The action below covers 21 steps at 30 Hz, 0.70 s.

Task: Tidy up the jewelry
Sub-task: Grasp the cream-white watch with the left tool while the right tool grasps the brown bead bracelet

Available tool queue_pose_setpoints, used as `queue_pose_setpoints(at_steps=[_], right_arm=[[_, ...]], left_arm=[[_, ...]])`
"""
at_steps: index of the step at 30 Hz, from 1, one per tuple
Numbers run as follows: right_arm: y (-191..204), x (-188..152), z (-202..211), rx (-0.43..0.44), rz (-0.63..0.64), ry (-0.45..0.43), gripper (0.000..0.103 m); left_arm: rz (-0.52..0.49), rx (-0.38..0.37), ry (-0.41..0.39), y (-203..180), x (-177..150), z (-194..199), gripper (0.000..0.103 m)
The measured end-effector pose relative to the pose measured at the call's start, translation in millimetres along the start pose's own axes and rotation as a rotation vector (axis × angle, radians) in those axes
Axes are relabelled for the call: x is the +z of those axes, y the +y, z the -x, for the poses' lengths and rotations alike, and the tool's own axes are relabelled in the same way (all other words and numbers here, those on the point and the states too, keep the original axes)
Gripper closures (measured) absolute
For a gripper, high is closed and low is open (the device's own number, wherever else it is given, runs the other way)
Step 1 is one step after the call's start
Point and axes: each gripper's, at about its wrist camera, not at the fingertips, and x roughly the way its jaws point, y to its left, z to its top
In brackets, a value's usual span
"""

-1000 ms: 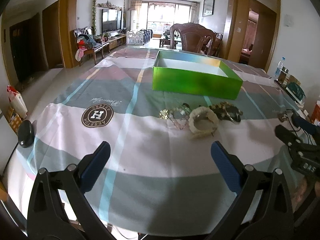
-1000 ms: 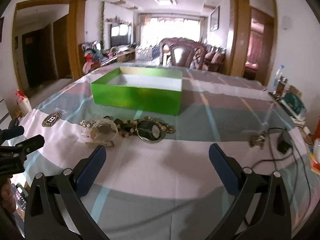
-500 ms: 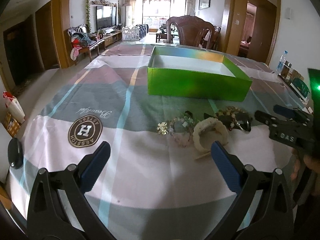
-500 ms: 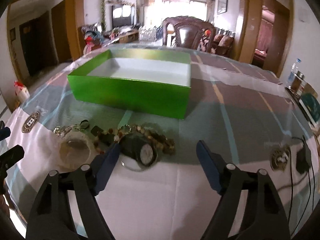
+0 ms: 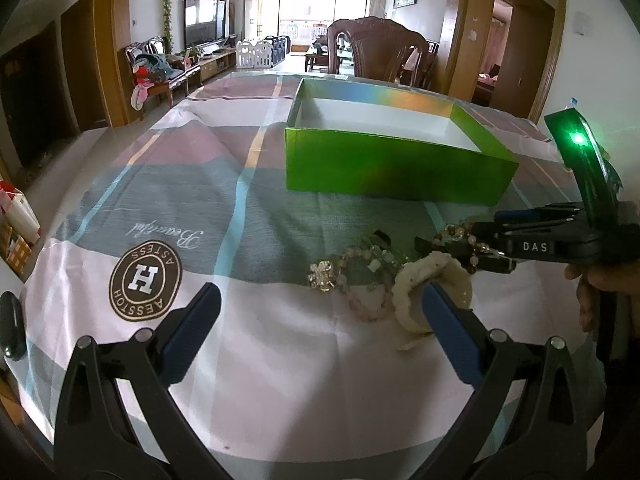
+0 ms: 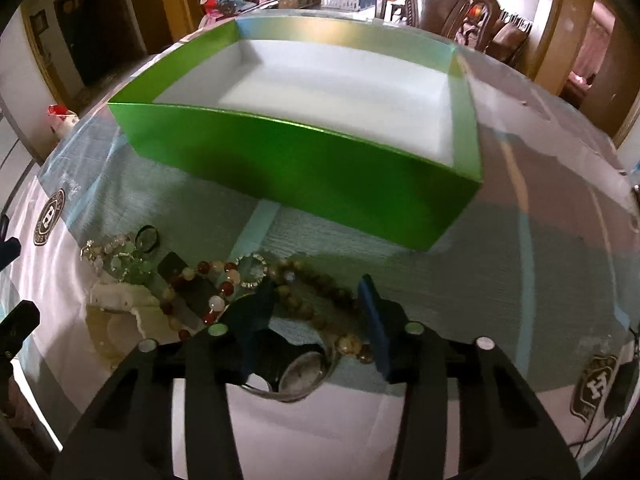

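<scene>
Two grippers flank the jewelry pile (image 5: 400,276): the right gripper (image 6: 320,300), closer than a second ago, is closing around the brown bead bracelet (image 6: 316,292) and watch (image 6: 304,372), first pick pending, green box (image 6: 304,160) empty at twelve o'clock, left gripper (image 5: 320,320) wide.

My right gripper (image 6: 320,312) points steeply down over the jewelry pile, jaws closing. Between my blue fingers (image 6: 374,320) lie a brown bead bracelet (image 6: 316,300) and a watch (image 6: 304,372); the pads do not yet press on them. Left of them: a red-and-cream bead bracelet (image 6: 212,300), pale green beads (image 6: 132,264), a white bangle (image 6: 120,308). The green box (image 6: 296,164) sits just beyond, white inside. Plaid tablecloth (image 6: 520,260) underneath.
</scene>
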Motion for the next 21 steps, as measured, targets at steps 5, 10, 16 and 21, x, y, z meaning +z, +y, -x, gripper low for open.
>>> queue_pose_setpoints(at_steps=[5, 10, 16, 21], right_arm=[[-5.9, 2.9, -3.4, 0.038, -0.012, -0.010, 0.096], [-12.1, 2.0, 13.4, 0.073, -0.064, -0.098, 0.096], [-21.4, -17.5, 69.2, 0.126, -0.119, -0.252, 0.095], [-25.3, -38.3, 100.4, 0.179, -0.147, -0.317, 0.095]], left_arm=[[0.011, -0.008, 0.014, 2.1, 2.2, -7.4, 0.004], [0.013, -0.034, 0.033, -0.7, 2.5, -12.8, 0.004], [-0.047, -0.060, 0.045, -20.4, 3.0, -23.2, 0.004], [-0.110, -0.067, 0.039, -39.4, 7.7, -37.4, 0.004]])
